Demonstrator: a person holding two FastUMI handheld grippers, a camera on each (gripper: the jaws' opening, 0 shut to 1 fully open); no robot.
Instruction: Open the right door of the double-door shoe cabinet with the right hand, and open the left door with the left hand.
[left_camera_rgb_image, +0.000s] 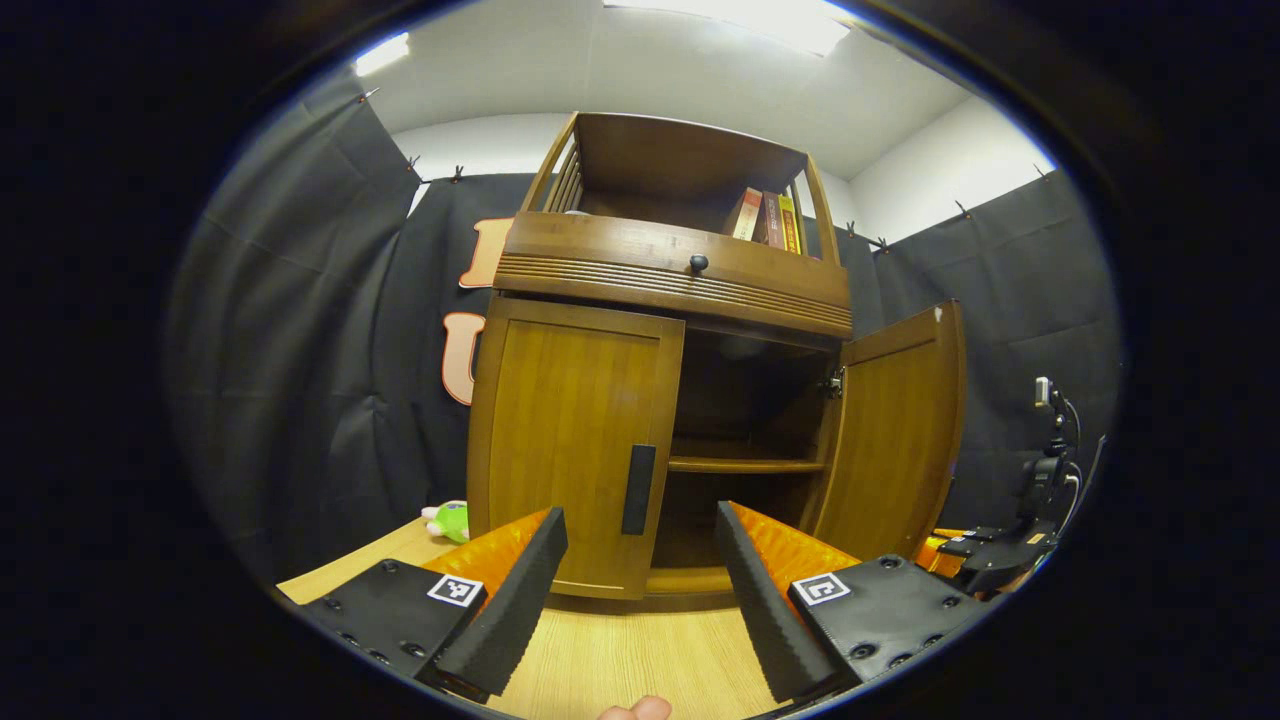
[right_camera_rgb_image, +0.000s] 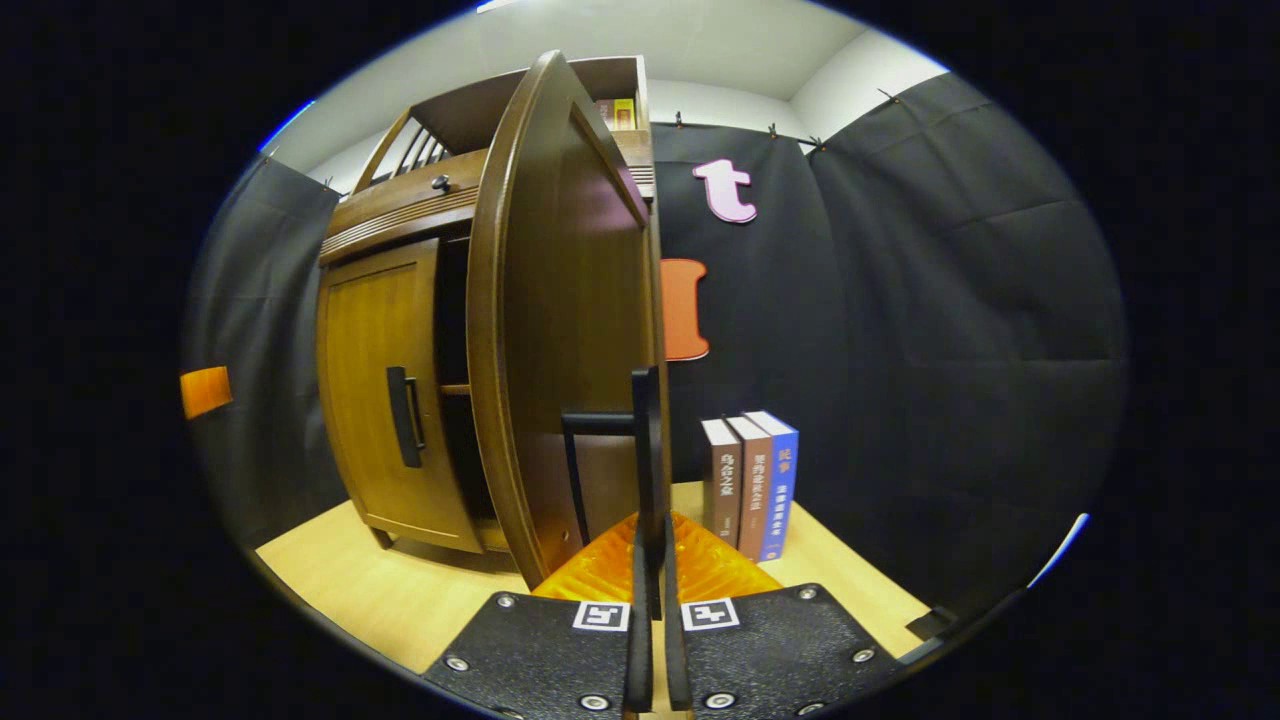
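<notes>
A brown wooden shoe cabinet (left_camera_rgb_image: 670, 275) stands on a light wood table. Its left door (left_camera_rgb_image: 570, 440) is closed, with a black vertical handle (left_camera_rgb_image: 638, 488) at its inner edge. My left gripper (left_camera_rgb_image: 640, 515) is open just in front of that handle, without touching it. The right door (left_camera_rgb_image: 895, 430) is swung wide open, baring the inside shelf (left_camera_rgb_image: 745, 465). In the right gripper view this right door (right_camera_rgb_image: 560, 330) stands edge-on, and my right gripper (right_camera_rgb_image: 650, 540) is shut on the right door's black handle (right_camera_rgb_image: 648, 420). The left door (right_camera_rgb_image: 385, 400) appears closed behind it.
Three books (right_camera_rgb_image: 750, 480) stand on the table (right_camera_rgb_image: 400, 590) right of the cabinet. A green plush toy (left_camera_rgb_image: 450, 520) lies at the cabinet's left. More books (left_camera_rgb_image: 765, 218) sit in the top shelf above a drawer knob (left_camera_rgb_image: 698, 263). Black cloth walls close in all round.
</notes>
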